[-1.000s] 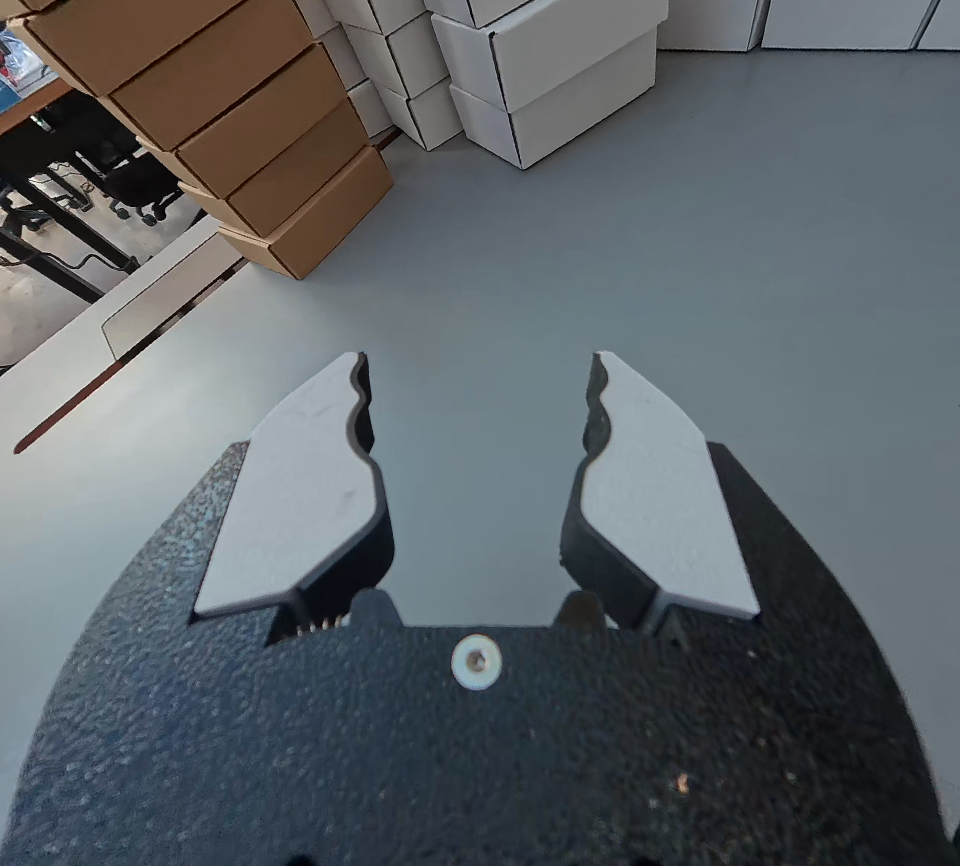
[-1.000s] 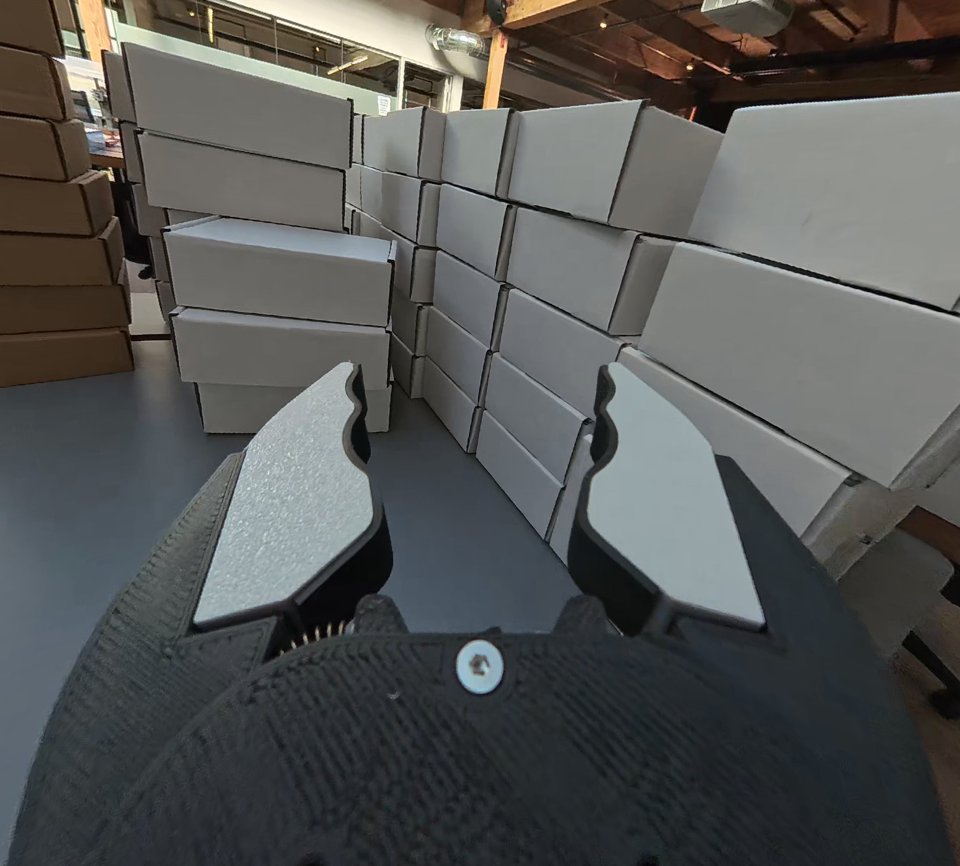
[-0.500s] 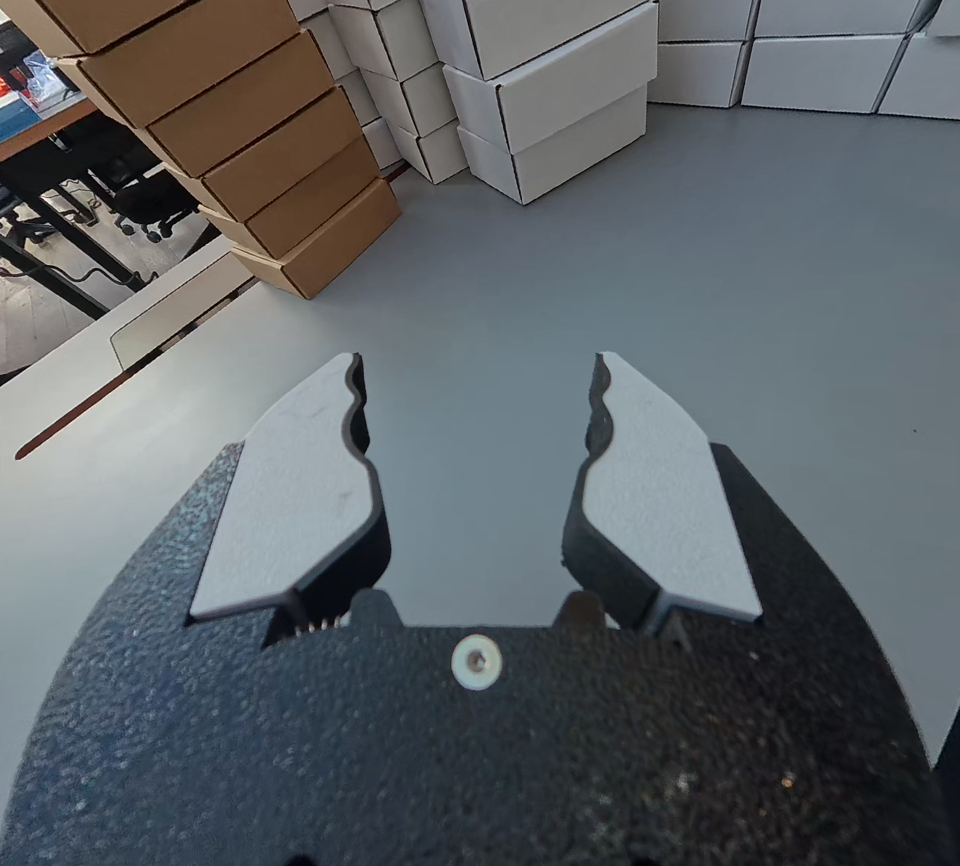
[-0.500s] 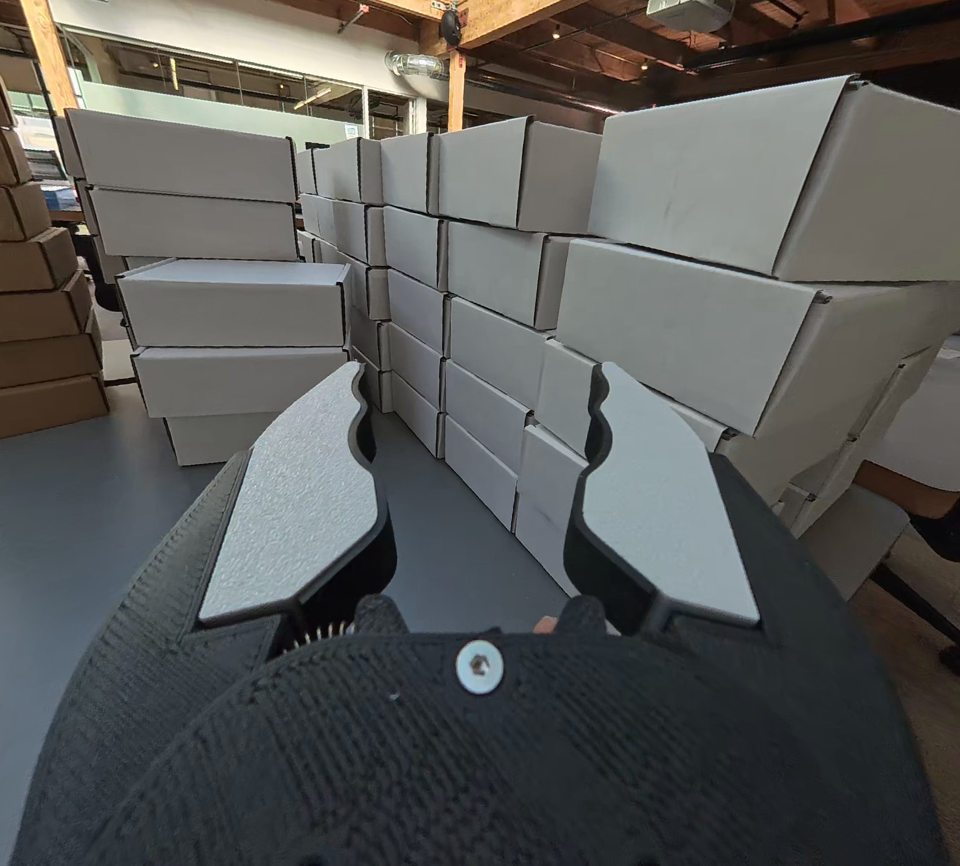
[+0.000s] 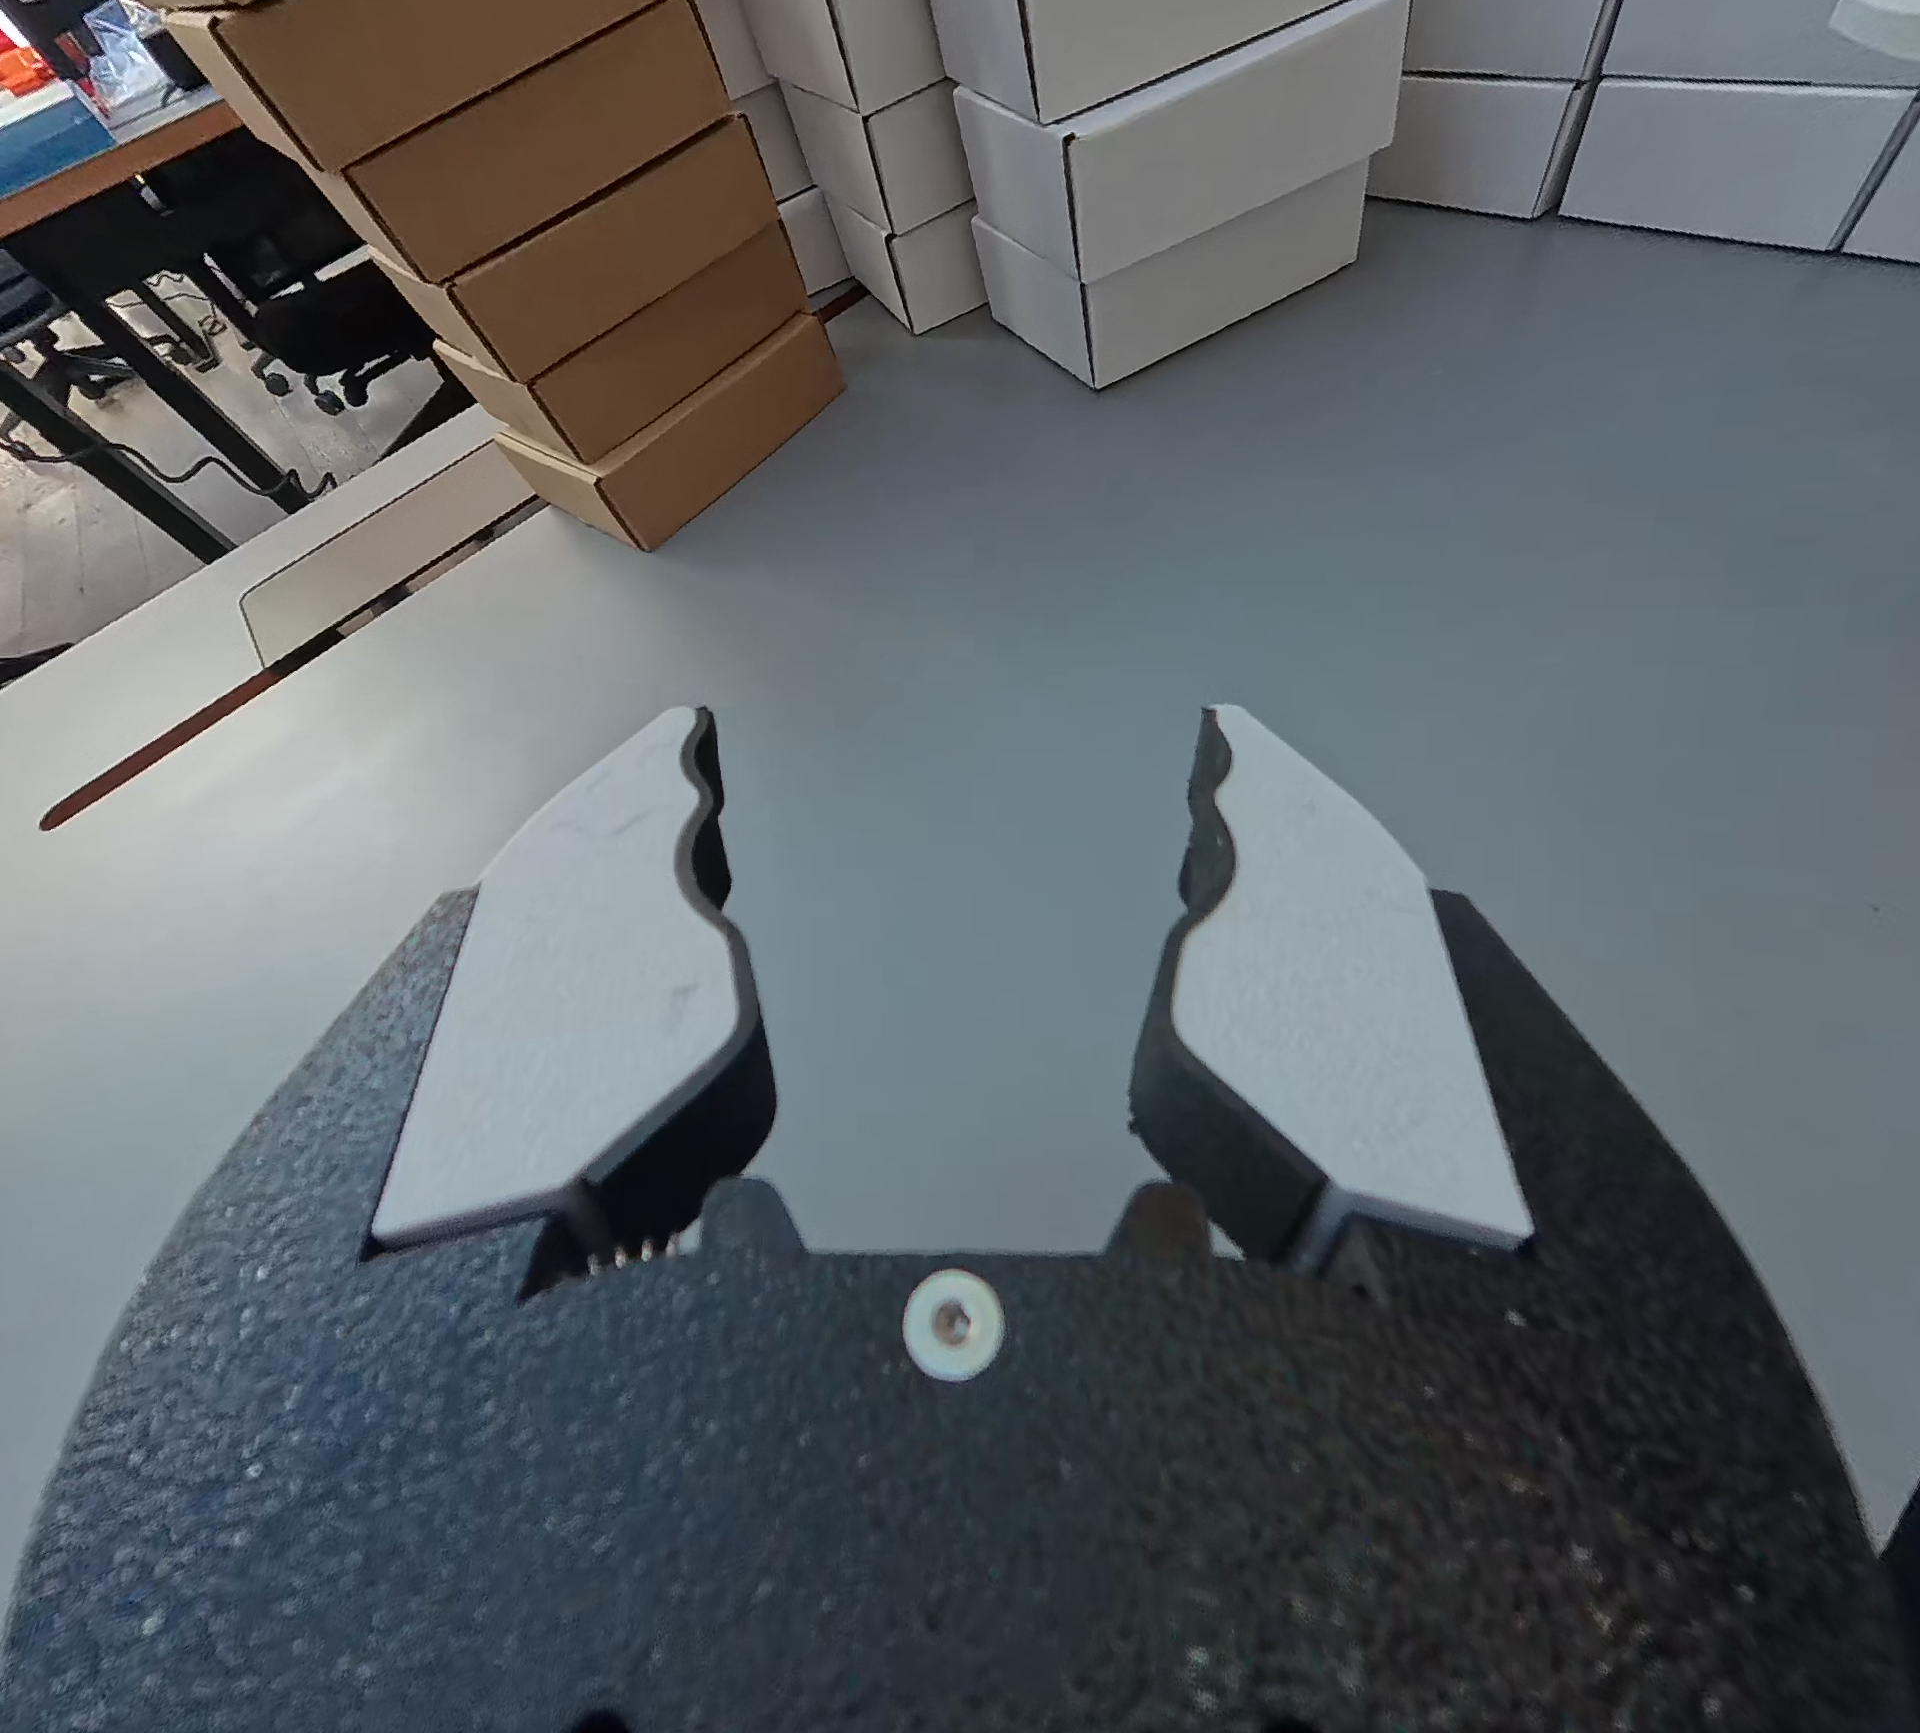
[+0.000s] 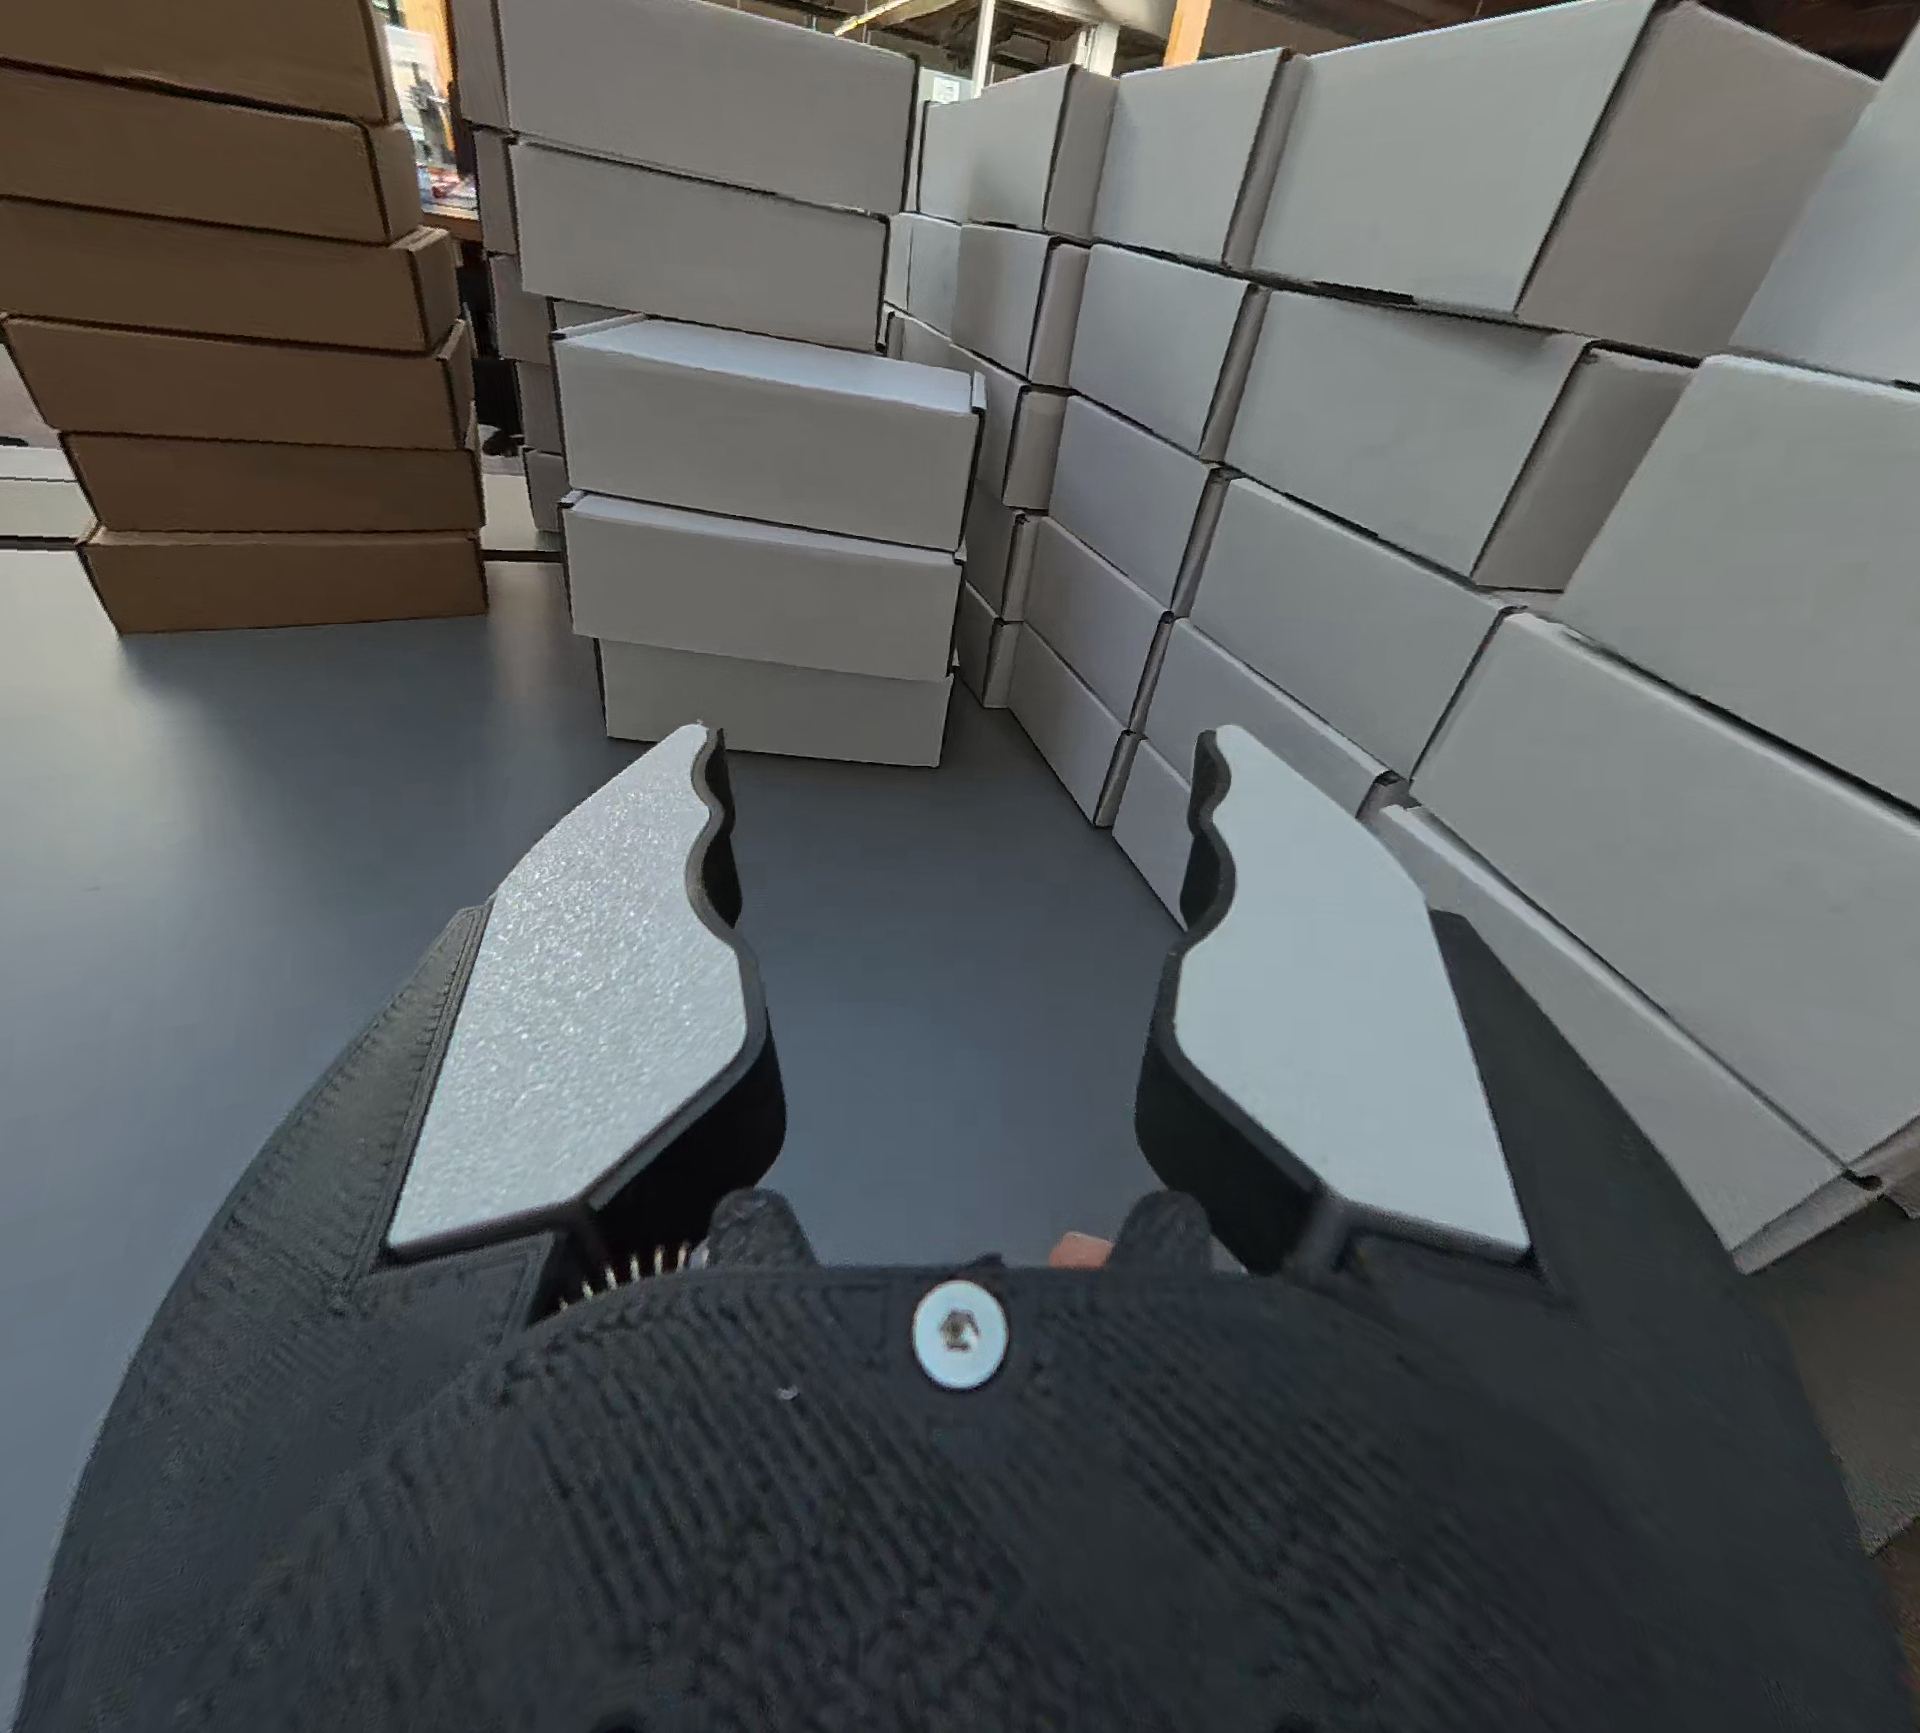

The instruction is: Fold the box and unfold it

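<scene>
With both my left tool (image 5: 956,727) and right tool (image 6: 956,748) gaping and empty, a careless reach could topple the white boxes (image 6: 764,509) stacked along the worktop's (image 5: 1351,603) far edge.

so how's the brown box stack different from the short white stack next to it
The brown stack is kraft cardboard, the short white stack white. The brown stack rises past the frame top with at least six boxes; the white stack shows three. Both hold closed, folded boxes and stand on the grey table.
</scene>
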`<state>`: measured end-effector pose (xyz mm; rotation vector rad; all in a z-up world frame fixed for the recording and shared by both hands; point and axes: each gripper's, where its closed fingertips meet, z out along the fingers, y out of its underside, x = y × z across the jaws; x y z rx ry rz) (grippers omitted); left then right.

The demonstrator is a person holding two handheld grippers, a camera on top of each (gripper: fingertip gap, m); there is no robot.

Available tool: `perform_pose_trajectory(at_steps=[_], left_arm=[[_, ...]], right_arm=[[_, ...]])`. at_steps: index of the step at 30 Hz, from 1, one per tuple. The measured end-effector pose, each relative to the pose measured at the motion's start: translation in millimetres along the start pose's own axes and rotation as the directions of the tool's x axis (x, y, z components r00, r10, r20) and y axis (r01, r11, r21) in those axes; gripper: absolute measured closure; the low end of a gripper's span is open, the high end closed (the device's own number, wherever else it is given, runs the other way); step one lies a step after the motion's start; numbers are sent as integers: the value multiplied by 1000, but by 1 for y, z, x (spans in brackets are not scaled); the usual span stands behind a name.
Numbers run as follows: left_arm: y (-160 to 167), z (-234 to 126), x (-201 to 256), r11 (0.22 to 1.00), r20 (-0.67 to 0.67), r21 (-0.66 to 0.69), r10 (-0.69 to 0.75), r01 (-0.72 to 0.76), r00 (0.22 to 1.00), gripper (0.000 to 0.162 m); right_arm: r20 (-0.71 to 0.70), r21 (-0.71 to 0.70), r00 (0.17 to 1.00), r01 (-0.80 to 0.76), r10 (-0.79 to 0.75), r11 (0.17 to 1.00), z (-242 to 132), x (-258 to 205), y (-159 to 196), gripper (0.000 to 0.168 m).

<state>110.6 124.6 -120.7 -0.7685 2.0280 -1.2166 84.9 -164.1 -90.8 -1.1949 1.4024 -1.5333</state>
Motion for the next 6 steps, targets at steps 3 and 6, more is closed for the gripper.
perform_pose_trajectory(at_steps=[3, 6], left_arm=[[2, 1, -3, 1000, 20, -11, -8, 8, 1000, 77], [2, 0, -5, 1000, 25, -9, -5, 6, 1000, 77]], right_arm=[[70, -33, 998, 0, 2, 999, 3, -20, 6, 84], [134, -56, 991, 11, -3, 998, 3, -38, 12, 83]])
